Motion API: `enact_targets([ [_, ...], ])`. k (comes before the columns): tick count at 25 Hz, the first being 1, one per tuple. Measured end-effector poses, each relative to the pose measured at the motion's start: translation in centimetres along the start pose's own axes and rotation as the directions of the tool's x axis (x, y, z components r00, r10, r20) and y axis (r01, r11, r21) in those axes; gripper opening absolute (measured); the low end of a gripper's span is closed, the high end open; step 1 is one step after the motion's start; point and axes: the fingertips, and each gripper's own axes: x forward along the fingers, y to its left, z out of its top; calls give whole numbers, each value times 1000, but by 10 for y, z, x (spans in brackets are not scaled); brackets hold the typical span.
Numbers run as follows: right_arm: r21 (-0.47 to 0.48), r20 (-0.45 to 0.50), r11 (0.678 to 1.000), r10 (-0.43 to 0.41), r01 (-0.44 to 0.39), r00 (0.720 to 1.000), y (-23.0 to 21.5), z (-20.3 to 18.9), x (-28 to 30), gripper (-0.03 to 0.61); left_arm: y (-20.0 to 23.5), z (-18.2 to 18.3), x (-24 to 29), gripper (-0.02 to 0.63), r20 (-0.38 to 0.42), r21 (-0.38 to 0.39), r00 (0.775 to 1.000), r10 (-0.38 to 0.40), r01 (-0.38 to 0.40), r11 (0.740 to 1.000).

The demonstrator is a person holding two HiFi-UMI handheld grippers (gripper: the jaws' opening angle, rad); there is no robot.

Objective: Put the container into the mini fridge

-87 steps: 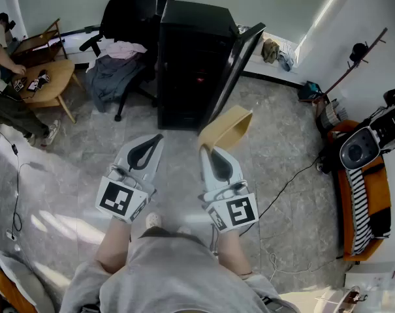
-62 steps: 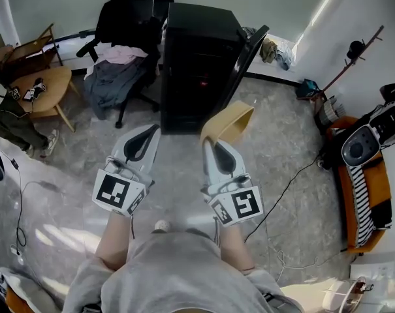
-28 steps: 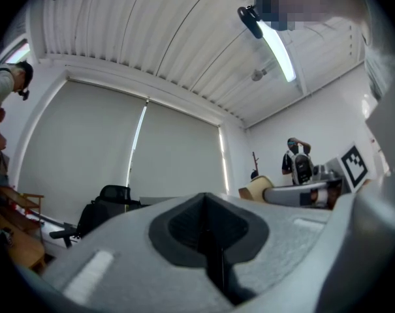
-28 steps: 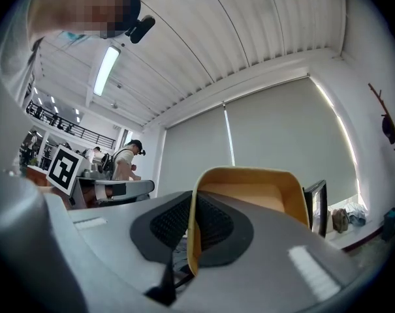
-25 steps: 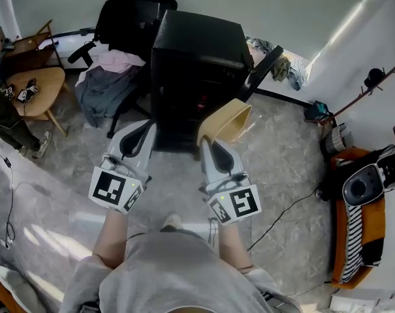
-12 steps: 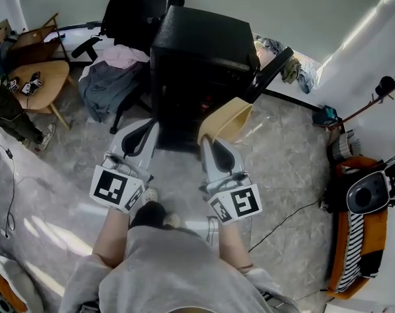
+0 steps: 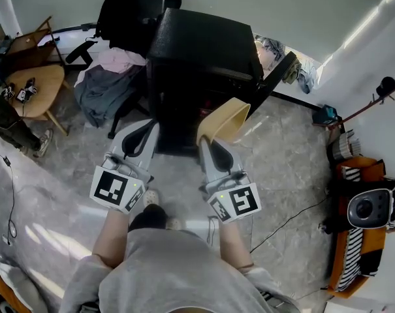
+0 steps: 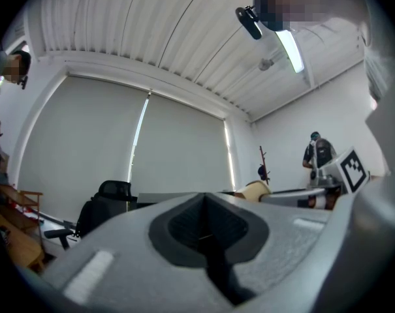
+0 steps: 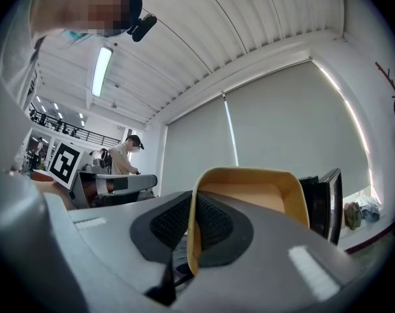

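Working outward from the person point(image 7: 171, 272), we record the left gripper point(image 7: 147, 128) at 11 o'clock, jaws pressed together on nothing. The right gripper point(image 7: 208, 143) at 1 o'clock pinches one thin wall of the container point(image 7: 224, 119). The container hangs in the air, tilted, just short of the fridge point(image 7: 204, 51) at 12 o'clock and not yet inside. The door point(image 7: 276, 72) stands open toward 1 o'clock.

Risks, in our judgement: the grip bears on a single edge, so the container may pivot or slip on any contact. Its far rim may strike the fridge frame or door if carried in tilted.

Materials: the container is a tan, smooth, shallow tray with rounded corners, seemingly light. The jaws carry dark ribbed pads point(image 9: 168, 225) in grey casings. The fridge is a black, matt, boxy cabinet. A cluttered chair point(image 7: 128, 18) sits at 10 o'clock.
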Motion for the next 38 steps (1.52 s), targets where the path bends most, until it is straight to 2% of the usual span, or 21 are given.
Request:
enact_targets([
  [6,-16,-46,1000,12,-13,999,-10,-16,44,11,38,-11,24,2,-16,-9,1000,-12,12,1000],
  [11,-52,-134,998,40,-47,990,-17,-41,80,11,66,-22,47,2,-31,-20,999,-33,32,999],
  [19,-75,-305,990,90,-119,948,-31,-93,119,11,98,-49,75,2,-71,-44,996,-51,48,998],
  [26,-91,-445,976,136,-195,885,-33,-138,134,11,114,-74,82,2,-106,-63,993,-50,43,997],
  [33,-157,-601,929,181,-337,778,-36,-168,144,11,125,-85,85,2,-116,-80,992,-49,40,996],
  [38,-189,-678,887,192,-421,709,-44,-179,151,11,131,-88,87,2,-114,-87,992,-47,37,996],
])
